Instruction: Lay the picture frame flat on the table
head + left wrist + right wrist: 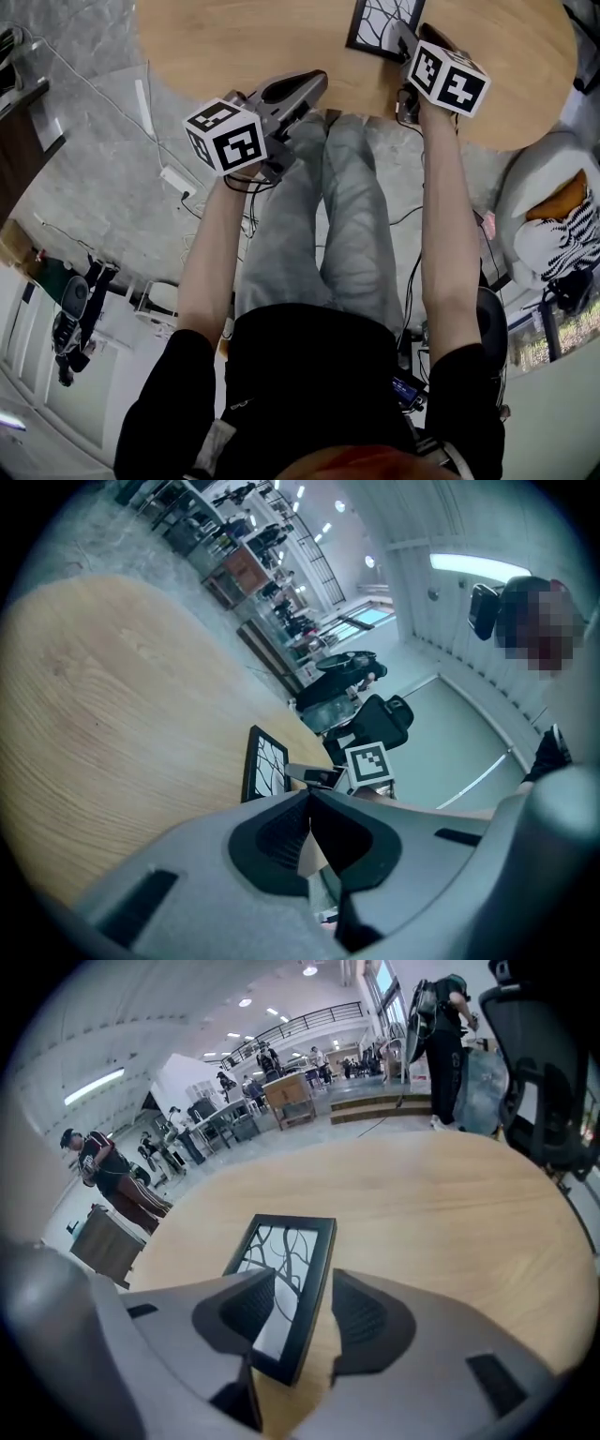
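A black picture frame (375, 23) with a branch pattern lies flat, glass up, on the round wooden table (234, 47) at its near right. My right gripper (401, 36) stands open at the frame's near end. In the right gripper view the frame (281, 1269) runs between the spread jaws (302, 1283), and the pads stand clear of its right rail. My left gripper (317, 82) hovers over the table's near edge, shut and holding nothing. The left gripper view shows its jaws (309, 803) closed together, with the frame (265, 761) and the right gripper's marker cube (367, 763) beyond.
The person's legs (328, 216) reach under the table edge. A white power strip (176, 178) and cables lie on the floor at left. A cushioned seat (553, 225) stands at right. A black office chair (544, 1072) stands behind the table, people farther off.
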